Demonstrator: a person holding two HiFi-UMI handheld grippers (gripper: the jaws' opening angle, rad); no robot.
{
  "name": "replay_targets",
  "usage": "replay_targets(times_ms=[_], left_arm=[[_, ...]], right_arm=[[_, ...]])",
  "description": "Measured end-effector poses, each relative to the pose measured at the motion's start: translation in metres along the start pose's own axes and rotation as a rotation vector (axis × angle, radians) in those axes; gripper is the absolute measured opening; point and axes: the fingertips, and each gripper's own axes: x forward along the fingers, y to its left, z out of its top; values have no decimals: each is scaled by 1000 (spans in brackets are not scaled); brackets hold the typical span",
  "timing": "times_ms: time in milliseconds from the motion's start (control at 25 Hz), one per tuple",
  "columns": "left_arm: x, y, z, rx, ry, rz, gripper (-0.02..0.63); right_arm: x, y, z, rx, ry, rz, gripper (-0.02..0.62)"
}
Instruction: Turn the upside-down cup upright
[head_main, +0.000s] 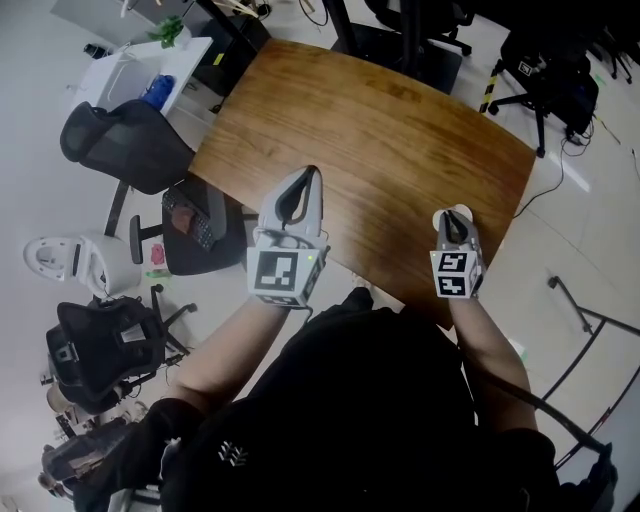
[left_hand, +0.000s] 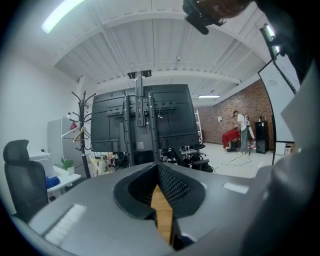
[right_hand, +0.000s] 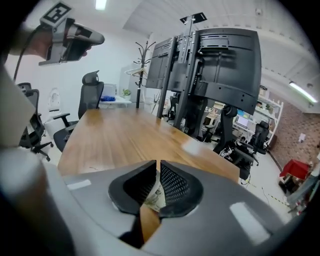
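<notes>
My right gripper (right_hand: 156, 165) is almost closed, its jaws pinching the thin printed wall of the cup (right_hand: 154, 196) near the close edge of the table (right_hand: 115, 140). The cup looks like light, soft paper that crushes easily, so a gentle pinch on the wall by the rim suits it. I cannot tell which way up it sits. My left gripper (left_hand: 158, 167) is closed on nothing, well apart.

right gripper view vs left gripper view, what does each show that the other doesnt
Only the right gripper view: the right gripper shut on the pale printed cup, and the left gripper raised at upper left. Only the left gripper view: its jaws together with nothing between, and a distant standing person. Both: the wooden table, black screen stands, a coat rack and a brick wall.
</notes>
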Motion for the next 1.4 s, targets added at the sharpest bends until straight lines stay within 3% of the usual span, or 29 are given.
replay_targets(times_ms=[160,520,760,920,1080,1160,1280,1400], left_arm=[[-4,4,5,-17,-22,23,0],[-6,9,5,-23,-20,56,0],[-2,4,6,-20,-18,46,0],[3,-2,11,-18,-30,35,0],[4,-9,6,-11,-6,25,0],[6,-13,7,-12,-13,16,0],[6,-19,8,0,-19,-1,0],[4,-20,12,4,-26,5,0]], right_arm=[[9,23,-5,3,33,48,31],[15,16,-38,201,71,108,4],[14,23,-35,201,39,181,23],[-2,-5,-23,219,-55,123,92],[-10,-59,-40,345,-35,25,168],[0,-69,-48,419,1,84,202],[18,-57,-48,463,69,245,199],[23,-48,-46,432,107,295,116]])
